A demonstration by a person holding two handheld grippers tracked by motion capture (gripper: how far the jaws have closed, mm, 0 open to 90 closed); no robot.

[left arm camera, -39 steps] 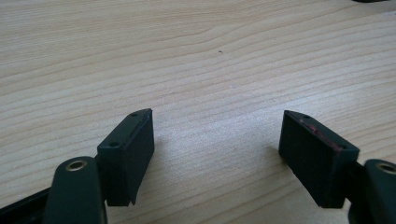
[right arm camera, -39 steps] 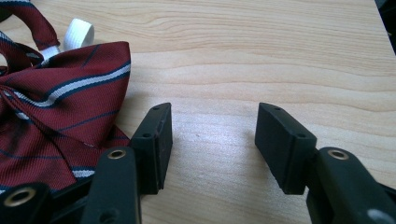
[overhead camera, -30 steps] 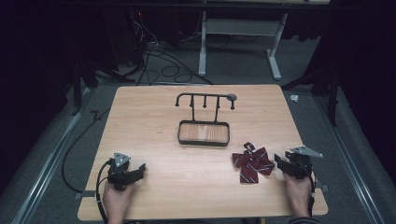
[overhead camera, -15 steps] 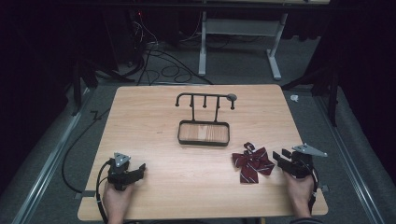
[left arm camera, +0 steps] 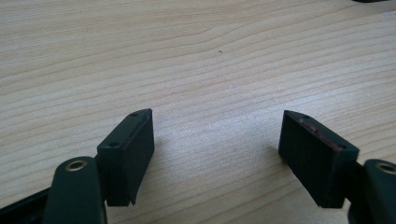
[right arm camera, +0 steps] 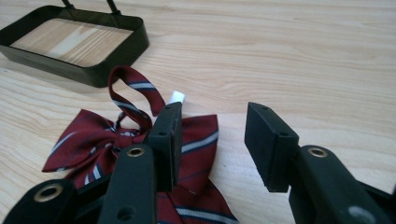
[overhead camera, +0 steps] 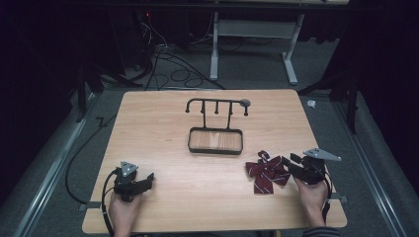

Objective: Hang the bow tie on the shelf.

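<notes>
Currently: my right fingers [right arm camera: 212, 140] gape, empty, one beside the bow tie [right arm camera: 196, 135] lying on the counter [overhead camera: 163, 123] near the tray [right arm camera: 77, 44]. My left fingers [left arm camera: 217, 149] spread wide, empty.

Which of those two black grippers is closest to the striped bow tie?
The right gripper: its open jaws sit right beside the dark red striped bow tie, while the left gripper rests across the wooden table.

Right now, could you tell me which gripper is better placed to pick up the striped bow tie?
The right gripper. It sits open just beside the bow tie, one jaw already over the fabric. The left gripper rests open on bare table at the far side, well away from it.
</notes>
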